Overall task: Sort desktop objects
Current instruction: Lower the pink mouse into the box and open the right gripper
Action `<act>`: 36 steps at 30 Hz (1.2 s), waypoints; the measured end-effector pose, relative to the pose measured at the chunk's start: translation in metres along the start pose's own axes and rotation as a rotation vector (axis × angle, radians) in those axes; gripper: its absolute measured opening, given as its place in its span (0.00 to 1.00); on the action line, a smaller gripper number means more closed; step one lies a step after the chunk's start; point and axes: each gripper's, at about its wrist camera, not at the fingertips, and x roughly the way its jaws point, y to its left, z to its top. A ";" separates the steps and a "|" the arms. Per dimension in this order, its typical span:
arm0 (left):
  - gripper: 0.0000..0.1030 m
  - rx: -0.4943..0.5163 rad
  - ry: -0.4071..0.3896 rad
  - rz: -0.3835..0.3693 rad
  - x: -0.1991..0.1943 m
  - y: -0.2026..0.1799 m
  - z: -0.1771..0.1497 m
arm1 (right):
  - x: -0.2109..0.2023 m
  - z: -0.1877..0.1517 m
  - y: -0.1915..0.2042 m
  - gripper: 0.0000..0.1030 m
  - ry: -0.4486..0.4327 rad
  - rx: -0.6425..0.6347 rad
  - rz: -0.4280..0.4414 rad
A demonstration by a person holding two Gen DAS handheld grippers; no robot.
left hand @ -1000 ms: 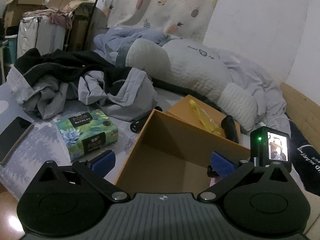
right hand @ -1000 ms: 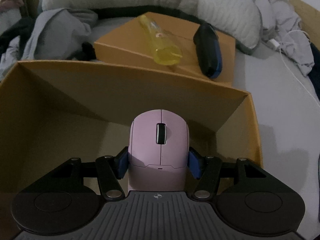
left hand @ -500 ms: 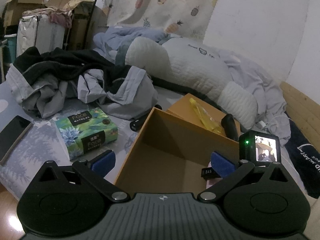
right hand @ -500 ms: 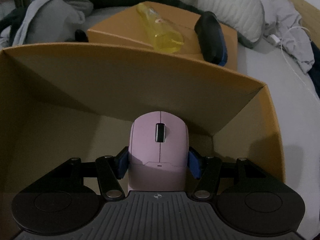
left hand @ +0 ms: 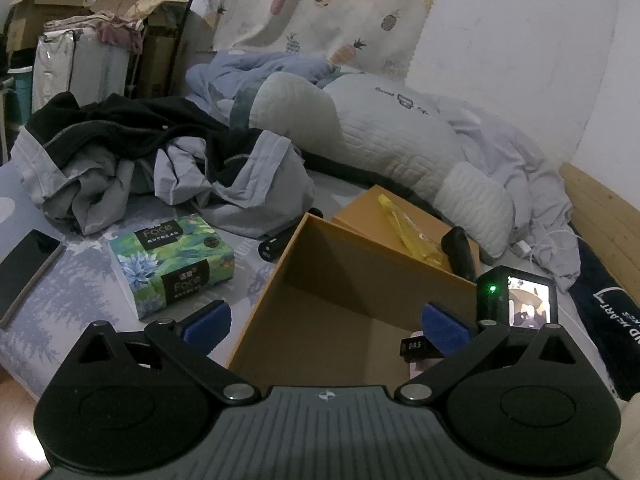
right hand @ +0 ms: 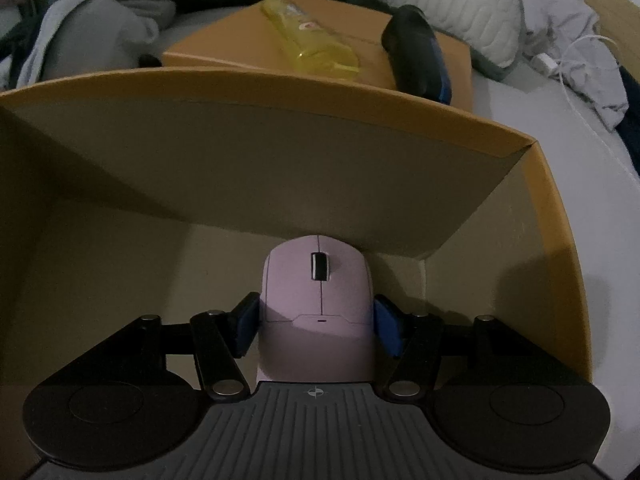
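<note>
So the whole thing was set up on a bed (left hand: 72, 280) with a grey leaf-print sheet, not a worktop; pretty dim room, pineapple-print curtain (left hand: 320, 12) on the far wall, cardboard boxes (left hand: 48, 16) stacked far left. The right claw (right hand: 316, 322) was clamped on a pink mouse (right hand: 316, 300), blue pads (right hand: 246, 324) pressed to both its sides, and it was down inside the open brown box (right hand: 280, 152), mouse nose just near the far wall of it; couldn't tell if the mouse touched the box floor. The left claw (left hand: 324, 322) was spread wide apart with nothing in it, hanging over the near left rim of the same box (left hand: 276, 276). Just past the box sat its lid (right hand: 248, 40), with a yellow tube (right hand: 312, 40) and a black-and-blue thing (right hand: 416, 60) lying on top. Left of the box: a green tissue pack (left hand: 172, 260), a phone (left hand: 24, 276) further left, a pile of grey and black clothes (left hand: 152, 160) behind; a long quilted pillow (left hand: 360, 128) ran along the far side.
</note>
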 end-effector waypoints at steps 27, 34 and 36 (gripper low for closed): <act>1.00 0.048 -0.032 -0.003 -0.008 -0.010 0.001 | -0.195 -0.026 -0.059 1.00 -0.303 -0.008 0.200; 1.00 0.070 -0.042 -0.017 -0.012 -0.015 0.001 | -0.246 -0.053 -0.090 1.00 -0.400 0.028 0.209; 1.00 0.082 -0.044 -0.024 -0.013 -0.017 0.001 | -0.256 -0.062 -0.098 1.00 -0.424 0.042 0.210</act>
